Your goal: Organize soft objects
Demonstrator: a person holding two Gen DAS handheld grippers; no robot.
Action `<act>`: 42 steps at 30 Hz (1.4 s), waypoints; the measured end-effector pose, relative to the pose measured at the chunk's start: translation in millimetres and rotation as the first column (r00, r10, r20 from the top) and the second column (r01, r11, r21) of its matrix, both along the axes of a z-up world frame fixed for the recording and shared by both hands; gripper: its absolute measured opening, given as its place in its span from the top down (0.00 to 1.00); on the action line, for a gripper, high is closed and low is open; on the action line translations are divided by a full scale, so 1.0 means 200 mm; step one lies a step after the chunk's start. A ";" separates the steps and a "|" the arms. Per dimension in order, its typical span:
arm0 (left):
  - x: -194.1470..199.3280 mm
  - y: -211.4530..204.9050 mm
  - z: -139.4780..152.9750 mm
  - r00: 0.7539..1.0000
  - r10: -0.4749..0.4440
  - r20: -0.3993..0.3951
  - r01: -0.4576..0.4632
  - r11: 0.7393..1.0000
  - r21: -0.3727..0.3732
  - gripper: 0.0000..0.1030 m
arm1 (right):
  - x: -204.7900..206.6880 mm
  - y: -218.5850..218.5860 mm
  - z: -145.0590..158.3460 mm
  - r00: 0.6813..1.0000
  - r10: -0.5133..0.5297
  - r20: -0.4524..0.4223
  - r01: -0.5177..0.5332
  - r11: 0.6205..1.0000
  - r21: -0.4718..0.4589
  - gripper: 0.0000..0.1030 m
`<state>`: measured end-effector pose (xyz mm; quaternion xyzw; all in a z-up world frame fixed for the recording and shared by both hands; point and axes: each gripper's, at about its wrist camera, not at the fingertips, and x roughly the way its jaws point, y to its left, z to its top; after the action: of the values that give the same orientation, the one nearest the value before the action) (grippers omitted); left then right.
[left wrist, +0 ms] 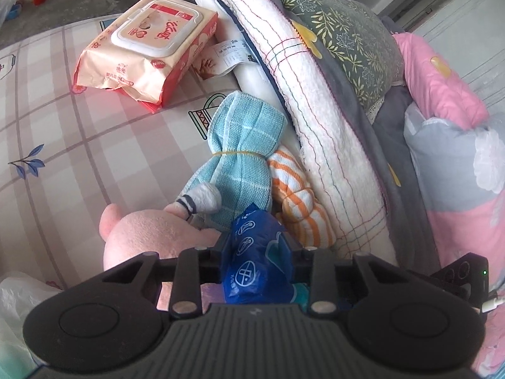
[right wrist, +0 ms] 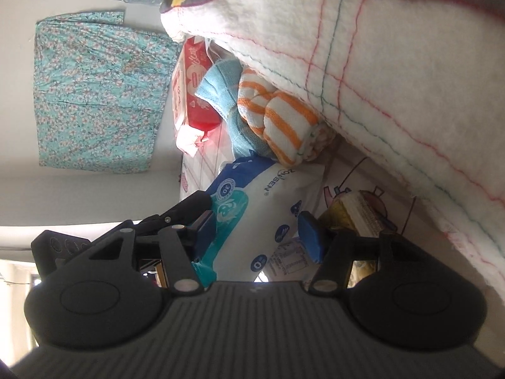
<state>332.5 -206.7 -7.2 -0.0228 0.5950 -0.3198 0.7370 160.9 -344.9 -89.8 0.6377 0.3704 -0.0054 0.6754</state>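
Observation:
My left gripper [left wrist: 255,246] is shut on the blue end of a soft blue-and-white pack [left wrist: 252,252], held over the bed. Just ahead lie a pink plush toy [left wrist: 148,237], a tied light-blue cloth bundle [left wrist: 243,151] and an orange-striped rolled cloth [left wrist: 300,202], all against a folded white blanket [left wrist: 318,94]. In the right wrist view, rolled sideways, my right gripper [right wrist: 258,233] is open with its pads on either side of the same pack [right wrist: 268,208]. The blue cloth [right wrist: 221,91] and striped cloth [right wrist: 277,117] lie beyond it.
A pink wet-wipes pack [left wrist: 148,47] lies on the checked bed sheet [left wrist: 63,126]. Pillows and a pink quilt [left wrist: 442,72] are stacked at the right. A white plastic bag [left wrist: 19,309] is at the lower left. A floral curtain [right wrist: 94,91] hangs on the wall.

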 end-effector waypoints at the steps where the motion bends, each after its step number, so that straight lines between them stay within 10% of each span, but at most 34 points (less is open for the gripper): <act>1: 0.00 0.01 0.00 1.000 0.009 -0.007 -0.009 1.000 -0.008 0.68 | 0.02 0.00 0.00 1.000 -0.002 0.005 0.002 1.000 -0.003 0.42; 19: -0.23 0.26 0.29 0.989 0.107 0.099 -0.087 0.978 -0.190 0.74 | -0.02 0.09 0.26 0.983 0.049 0.179 -0.023 0.989 -0.144 0.47; 39: -0.56 0.85 0.62 0.935 0.291 0.205 -0.190 0.895 -0.403 0.79 | -0.07 0.49 0.71 0.916 0.249 0.316 -0.171 0.952 -0.255 0.46; 42: -0.58 0.92 0.53 0.944 0.302 0.134 -0.222 0.880 -0.420 0.85 | -0.05 0.60 0.70 0.894 0.291 0.340 -0.229 0.950 -0.212 0.58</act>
<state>216.4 -22.7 98.9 -0.2214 0.4334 -0.3321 0.8080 150.6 -224.2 49.7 0.5132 0.3181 0.1734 0.7780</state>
